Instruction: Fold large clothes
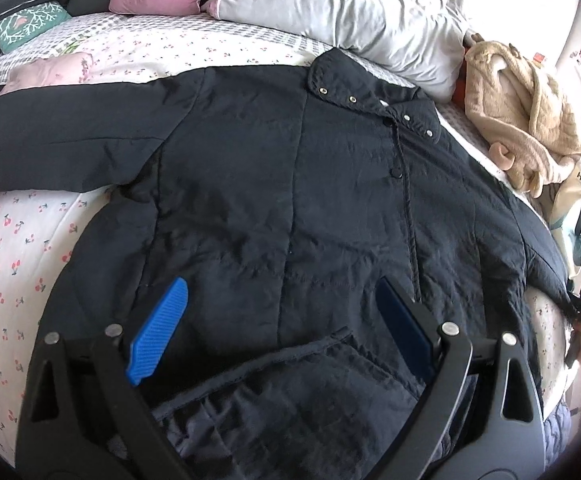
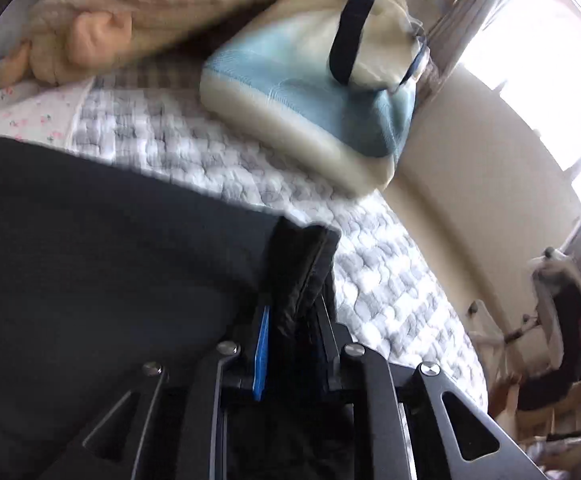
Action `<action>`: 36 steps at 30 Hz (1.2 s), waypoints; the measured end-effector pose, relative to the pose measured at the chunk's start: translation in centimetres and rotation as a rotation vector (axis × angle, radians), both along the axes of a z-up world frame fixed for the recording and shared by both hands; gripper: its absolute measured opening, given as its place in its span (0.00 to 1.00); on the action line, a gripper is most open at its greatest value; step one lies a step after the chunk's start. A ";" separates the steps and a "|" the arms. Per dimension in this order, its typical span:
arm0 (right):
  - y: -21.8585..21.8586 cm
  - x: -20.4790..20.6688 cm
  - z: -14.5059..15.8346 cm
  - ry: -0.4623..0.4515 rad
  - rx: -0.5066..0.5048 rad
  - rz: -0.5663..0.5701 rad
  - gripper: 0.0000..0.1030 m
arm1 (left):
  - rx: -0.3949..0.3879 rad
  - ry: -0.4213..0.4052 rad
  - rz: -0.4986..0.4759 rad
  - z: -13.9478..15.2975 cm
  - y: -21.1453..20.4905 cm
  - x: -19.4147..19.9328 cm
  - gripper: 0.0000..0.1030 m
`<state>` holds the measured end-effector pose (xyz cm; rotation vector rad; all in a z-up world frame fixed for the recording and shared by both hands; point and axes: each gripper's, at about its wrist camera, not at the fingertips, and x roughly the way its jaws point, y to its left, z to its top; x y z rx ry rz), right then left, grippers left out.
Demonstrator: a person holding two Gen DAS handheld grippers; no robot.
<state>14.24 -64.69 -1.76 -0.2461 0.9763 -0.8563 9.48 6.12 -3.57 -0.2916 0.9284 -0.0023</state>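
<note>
A large black quilted jacket (image 1: pixel 274 184) lies front-up on the bed, collar toward the pillows, left sleeve stretched out to the left. My left gripper (image 1: pixel 282 296) is open, its blue pads (image 1: pixel 158 332) hovering over the jacket's lower front; the hem below is turned up. In the right wrist view my right gripper (image 2: pixel 290 280) is shut on the cuff of the jacket's right sleeve (image 2: pixel 302 264), with the sleeve (image 2: pixel 90 260) running off to the left. The view is blurred.
Pillows (image 1: pixel 330 12) line the head of the bed. A beige fleece robe (image 1: pixel 526 120) and a cream-and-blue tote bag (image 2: pixel 310 80) lie at the bed's right side. The floral sheet (image 1: pixel 14 248) shows at left, a checked quilt (image 2: pixel 390 280) at right.
</note>
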 end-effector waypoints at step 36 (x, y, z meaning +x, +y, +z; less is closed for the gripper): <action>47.8 -6.6 -1.1 0.167 1.188 1.062 0.67 | -0.253 0.300 -0.450 -2.1 5.3 -7.8 0.07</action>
